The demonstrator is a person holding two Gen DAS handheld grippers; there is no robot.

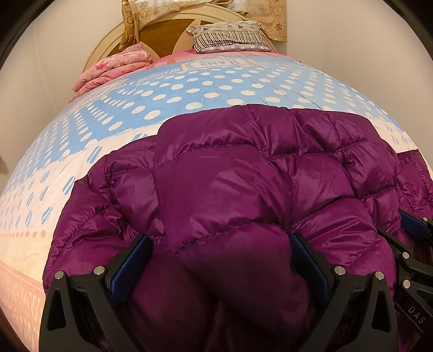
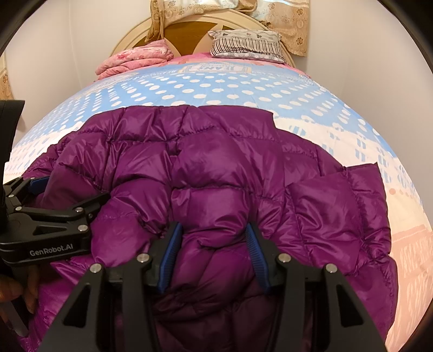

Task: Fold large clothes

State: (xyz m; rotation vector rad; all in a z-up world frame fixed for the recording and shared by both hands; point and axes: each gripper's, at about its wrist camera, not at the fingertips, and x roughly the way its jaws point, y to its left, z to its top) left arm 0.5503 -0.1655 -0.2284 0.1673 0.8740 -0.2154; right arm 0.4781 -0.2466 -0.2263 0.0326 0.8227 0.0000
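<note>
A shiny purple quilted down jacket (image 1: 230,176) lies spread on the bed, also in the right wrist view (image 2: 216,168). My left gripper (image 1: 220,246) is open, its blue-padded fingers wide apart with a thick fold of jacket bulging between them. My right gripper (image 2: 213,235) is partly closed, its blue pads pressing a bunched fold of the jacket's near edge. The two grippers are side by side: the right one shows at the left wrist view's right edge (image 1: 406,238), the left one at the right wrist view's left edge (image 2: 54,205).
The bed has a blue sheet with white dots (image 1: 189,89). A folded pink quilt (image 1: 113,67) and a striped pillow (image 1: 230,38) lie by the round headboard (image 2: 189,29). White walls stand on both sides. Beige curtains (image 2: 292,24) hang behind.
</note>
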